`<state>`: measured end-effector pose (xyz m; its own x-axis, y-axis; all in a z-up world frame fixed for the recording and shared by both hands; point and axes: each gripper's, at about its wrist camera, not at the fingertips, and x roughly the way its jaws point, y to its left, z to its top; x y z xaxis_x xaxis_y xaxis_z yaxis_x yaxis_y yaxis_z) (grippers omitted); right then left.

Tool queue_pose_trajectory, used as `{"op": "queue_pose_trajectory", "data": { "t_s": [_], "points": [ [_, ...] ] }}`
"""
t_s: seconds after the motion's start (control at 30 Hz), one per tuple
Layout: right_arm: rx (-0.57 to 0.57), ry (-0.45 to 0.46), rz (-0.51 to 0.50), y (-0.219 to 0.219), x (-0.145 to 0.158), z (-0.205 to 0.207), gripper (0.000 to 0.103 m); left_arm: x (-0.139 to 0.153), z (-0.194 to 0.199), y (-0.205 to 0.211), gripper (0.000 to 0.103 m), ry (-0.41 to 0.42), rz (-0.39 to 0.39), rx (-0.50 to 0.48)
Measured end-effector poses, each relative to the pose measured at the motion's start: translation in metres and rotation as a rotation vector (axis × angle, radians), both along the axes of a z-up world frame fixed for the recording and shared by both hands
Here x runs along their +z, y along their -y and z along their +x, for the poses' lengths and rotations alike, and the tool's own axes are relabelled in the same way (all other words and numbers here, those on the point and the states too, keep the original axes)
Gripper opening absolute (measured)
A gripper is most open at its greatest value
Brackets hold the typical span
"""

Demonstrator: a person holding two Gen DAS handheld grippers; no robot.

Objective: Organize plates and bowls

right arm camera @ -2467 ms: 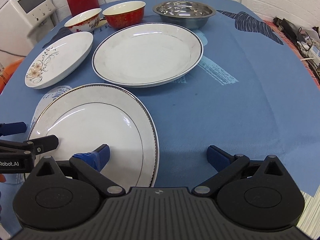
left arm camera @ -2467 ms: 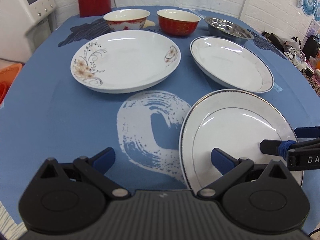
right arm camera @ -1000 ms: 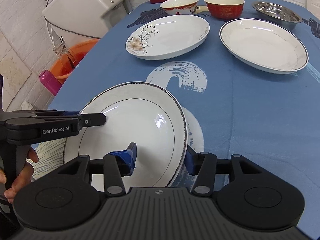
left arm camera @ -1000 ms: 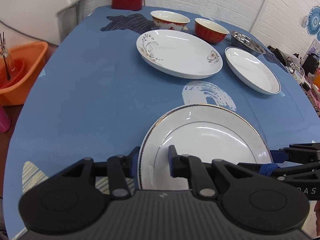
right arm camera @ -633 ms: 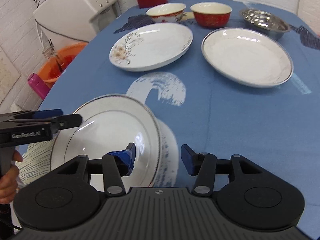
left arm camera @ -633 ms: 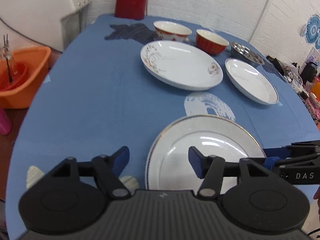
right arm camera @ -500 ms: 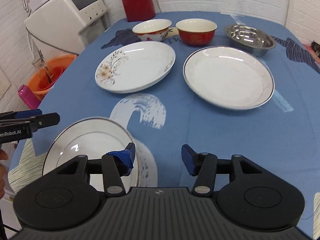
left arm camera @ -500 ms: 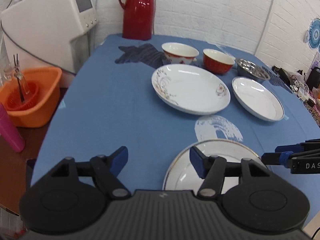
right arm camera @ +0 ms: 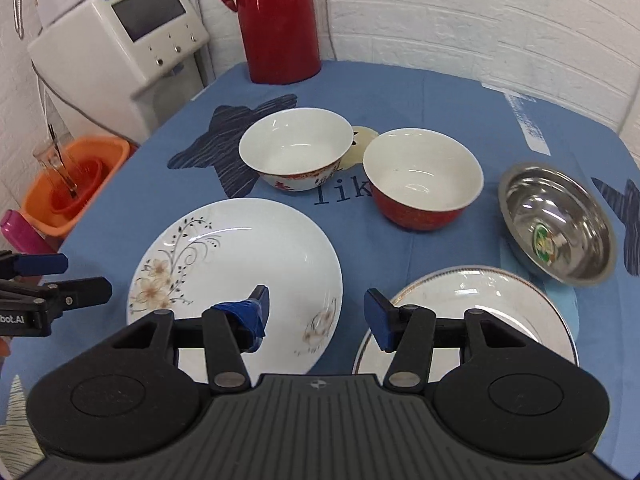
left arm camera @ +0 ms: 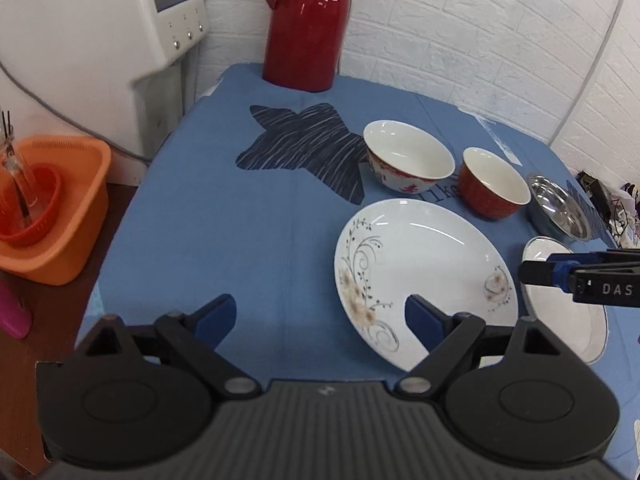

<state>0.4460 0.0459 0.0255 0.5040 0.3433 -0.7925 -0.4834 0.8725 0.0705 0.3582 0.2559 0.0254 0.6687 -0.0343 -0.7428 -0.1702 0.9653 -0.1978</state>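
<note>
At the far left, off the table, an orange basin [left arm camera: 52, 208] sits low with a smaller red bowl and a glass inside it, the glass blurred; a pink object [right arm camera: 20, 236] beside it is cut off by the frame edge; a white appliance [right arm camera: 120, 40] with a screen stands behind. The left gripper [left arm camera: 320, 316] hangs above the blue tablecloth [left arm camera: 240, 208] with its jaws spread wide and nothing between them; the right finger overlaps the near-left rim of the floral plate [right arm camera: 236, 280], though contact cannot be judged. A red thermos [right arm camera: 280, 20] stands at the far edge of the table, its top cut off. Right of the dark star print, the white bowl with red pattern [right arm camera: 296, 152] and the red bowl [right arm camera: 424, 184] sit side by side, just apart, far of the floral plate. The right gripper [right arm camera: 316, 316] is likewise parted and empty, hovering over the gap between the floral plate and the rimmed plate [right arm camera: 480, 296]; the near part of that plate is hidden by the gripper body. The steel bowl [right arm camera: 560, 224] lies at the right, just beyond the rimmed plate, with a small sticker inside too blurred to read.
</note>
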Motion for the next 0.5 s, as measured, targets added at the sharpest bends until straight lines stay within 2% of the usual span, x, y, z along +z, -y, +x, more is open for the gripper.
{"op": "queue_pose_trajectory", "data": {
  "t_s": [0.13, 0.23, 0.33, 0.43, 0.5],
  "points": [
    [0.014, -0.090, -0.034, -0.013, -0.018, 0.034, 0.038, -0.012, 0.030, -0.002, 0.087, -0.026, -0.039, -0.022],
    [0.006, -0.121, -0.067, -0.017, -0.030, 0.043, 0.038, -0.022, 0.043, -0.002, 0.087, -0.026, -0.043, -0.029],
    [0.006, -0.168, -0.060, -0.018, -0.041, 0.046, 0.038, -0.033, 0.055, -0.003, 0.087, -0.072, -0.050, -0.030],
    [-0.007, -0.162, -0.031, -0.018, -0.041, 0.043, 0.040, -0.044, 0.062, -0.005, 0.087, -0.117, -0.094, -0.058],
    [-0.017, -0.159, -0.026, -0.017, -0.041, 0.041, 0.042, -0.048, 0.065, -0.004, 0.087, -0.120, -0.088, -0.058]
  ]
}}
